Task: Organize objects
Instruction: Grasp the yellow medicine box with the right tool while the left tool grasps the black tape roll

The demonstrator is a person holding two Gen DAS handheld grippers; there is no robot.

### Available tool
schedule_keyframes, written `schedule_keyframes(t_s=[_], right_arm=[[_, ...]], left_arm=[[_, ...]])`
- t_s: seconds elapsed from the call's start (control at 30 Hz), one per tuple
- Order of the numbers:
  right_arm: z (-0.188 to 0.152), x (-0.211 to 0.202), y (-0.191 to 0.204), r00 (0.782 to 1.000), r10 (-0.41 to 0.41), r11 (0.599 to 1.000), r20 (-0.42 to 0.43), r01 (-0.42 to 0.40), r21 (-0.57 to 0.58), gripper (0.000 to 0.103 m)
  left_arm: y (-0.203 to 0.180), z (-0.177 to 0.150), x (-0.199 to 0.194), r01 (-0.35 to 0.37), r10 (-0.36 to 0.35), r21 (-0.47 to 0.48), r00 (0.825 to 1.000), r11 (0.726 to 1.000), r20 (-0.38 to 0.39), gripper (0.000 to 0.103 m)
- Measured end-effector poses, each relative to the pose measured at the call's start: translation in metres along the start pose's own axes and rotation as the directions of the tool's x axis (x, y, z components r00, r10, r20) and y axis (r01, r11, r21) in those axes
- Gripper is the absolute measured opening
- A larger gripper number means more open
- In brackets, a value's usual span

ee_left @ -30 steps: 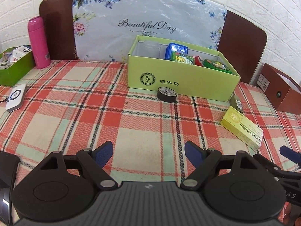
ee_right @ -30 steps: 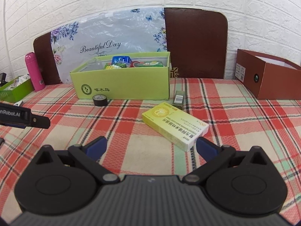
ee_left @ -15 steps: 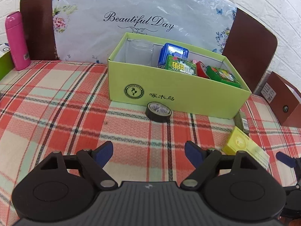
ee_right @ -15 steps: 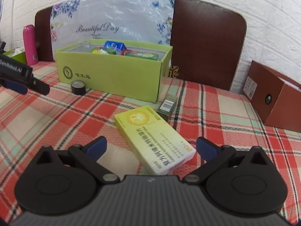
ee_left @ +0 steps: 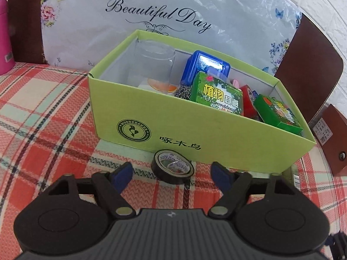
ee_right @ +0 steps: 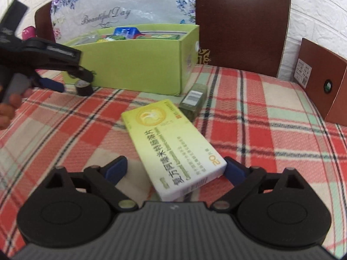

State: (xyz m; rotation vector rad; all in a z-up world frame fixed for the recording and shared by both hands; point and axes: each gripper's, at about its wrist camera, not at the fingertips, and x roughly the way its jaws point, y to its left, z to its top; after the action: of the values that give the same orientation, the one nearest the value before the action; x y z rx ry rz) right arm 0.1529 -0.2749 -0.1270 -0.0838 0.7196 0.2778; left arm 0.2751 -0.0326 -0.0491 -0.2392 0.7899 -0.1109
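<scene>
L gripper (ee_left: 171, 171) open round tape roll (ee_left: 172, 169); R gripper (ee_right: 176, 169) open, seemingly straddling yellow box (ee_right: 173, 149).

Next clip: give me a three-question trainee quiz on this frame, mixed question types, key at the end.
1. True or false: the black tape roll lies inside the green box.
2. The right gripper is lined up on: A) yellow medicine box B) small dark green carton C) pink bottle
3. What clear item stands in the green box's far left corner?

Key: 1 false, it lies on the tablecloth between the open left gripper's fingers. 2 A. 3 a glass.
</scene>
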Motion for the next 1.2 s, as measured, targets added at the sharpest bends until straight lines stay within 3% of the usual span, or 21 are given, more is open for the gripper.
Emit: schedule_keyframes(t_s=[0.07, 0.1, 0.13, 0.27, 0.3, 0.37, 0.4, 0.43, 0.47, 0.63, 0.7, 0.77, 0.93, 1.03, 1.07, 1.1, 1.17, 1.2], right_arm=[[-0.006, -0.009, 0.011, 0.999, 0.039, 0.999, 0.01, -0.039, -0.008, 0.079], [-0.008, -0.011, 0.017, 0.998, 0.056, 0.998, 0.002, -0.056, -0.016, 0.073], [-0.01, -0.012, 0.023, 0.998, 0.062, 0.998, -0.001, -0.062, -0.027, 0.071], [-0.005, -0.01, 0.042, 0.999, 0.035, 0.999, 0.0, -0.035, -0.021, 0.073], [-0.003, -0.009, 0.045, 0.999, 0.038, 0.999, 0.003, -0.038, -0.018, 0.079], [0.002, -0.004, 0.053, 1.0, 0.028, 0.999, 0.011, -0.028, -0.018, 0.088], [0.003, -0.003, 0.056, 1.0, 0.015, 1.0, 0.018, -0.014, -0.024, 0.087], [0.004, 0.0, 0.058, 1.0, 0.002, 1.0, 0.02, -0.001, -0.028, 0.077], [0.004, 0.002, 0.06, 1.0, -0.016, 1.0, 0.016, 0.016, -0.023, 0.069], [-0.006, -0.01, 0.062, 1.0, 0.008, 1.0, 0.009, -0.008, 0.018, 0.068], [-0.012, -0.016, 0.067, 1.0, 0.023, 1.0, 0.006, -0.023, 0.002, 0.068], [-0.017, -0.021, 0.072, 1.0, 0.025, 1.0, 0.005, -0.025, -0.017, 0.068], [-0.021, -0.022, 0.07, 1.0, 0.028, 1.0, -0.003, -0.028, 0.005, 0.069], [-0.02, -0.02, 0.069, 1.0, 0.02, 1.0, -0.001, -0.02, 0.018, 0.078], [-0.02, -0.02, 0.069, 1.0, 0.017, 1.0, 0.0, -0.017, 0.022, 0.078], [-0.02, -0.02, 0.068, 1.0, 0.016, 1.0, 0.001, -0.016, 0.027, 0.077], [-0.02, -0.02, 0.068, 1.0, 0.017, 0.999, 0.002, -0.017, 0.031, 0.066], [-0.02, -0.021, 0.068, 1.0, 0.016, 0.999, 0.003, -0.016, 0.031, 0.066]], left_arm=[[0.006, -0.001, 0.004, 0.008, -0.009, -0.021, 1.0, 1.0, -0.011, 0.058], [0.01, -0.002, 0.003, 0.02, -0.02, -0.028, 1.0, 0.999, -0.001, 0.056], [0.013, -0.003, 0.002, 0.03, -0.03, -0.029, 1.0, 0.999, 0.003, 0.047], [0.014, -0.005, -0.004, 0.048, -0.048, -0.012, 0.999, 0.999, -0.005, 0.041], [0.014, -0.007, -0.006, 0.052, -0.052, -0.006, 0.999, 0.999, -0.007, 0.039], [0.014, -0.011, -0.011, 0.075, -0.075, 0.009, 0.997, 0.997, -0.023, 0.02], [0.014, -0.015, -0.013, 0.089, -0.088, 0.02, 0.995, 0.996, -0.035, 0.012], [0.014, -0.018, -0.016, 0.092, -0.091, 0.033, 0.995, 0.995, -0.048, 0.008], [0.015, -0.023, -0.019, 0.092, -0.089, 0.045, 0.995, 0.995, -0.052, 0.008], [0.021, -0.034, -0.034, 0.067, -0.066, 0.056, 0.998, 0.996, -0.011, 0.009], [0.018, -0.029, -0.032, 0.034, -0.035, 0.047, 0.999, 0.998, 0.019, 0.018], [0.016, -0.02, -0.026, 0.025, -0.025, 0.006, 0.999, 1.0, 0.025, 0.042], [0.003, -0.007, -0.01, -0.002, 0.003, -0.01, 0.999, 1.0, 0.04, 0.057], [0.005, -0.003, 0.0, -0.011, 0.011, -0.017, 1.0, 1.0, 0.01, 0.054], [0.007, -0.003, 0.001, -0.002, 0.002, -0.007, 1.0, 1.0, 0.005, 0.038], [0.01, -0.004, -0.001, 0.024, -0.024, 0.005, 1.0, 1.0, -0.001, 0.036], [0.015, -0.006, -0.007, 0.043, -0.042, 0.018, 0.999, 0.999, -0.005, 0.033], [0.016, -0.008, -0.011, 0.048, -0.047, 0.029, 0.999, 0.998, -0.012, 0.033]])
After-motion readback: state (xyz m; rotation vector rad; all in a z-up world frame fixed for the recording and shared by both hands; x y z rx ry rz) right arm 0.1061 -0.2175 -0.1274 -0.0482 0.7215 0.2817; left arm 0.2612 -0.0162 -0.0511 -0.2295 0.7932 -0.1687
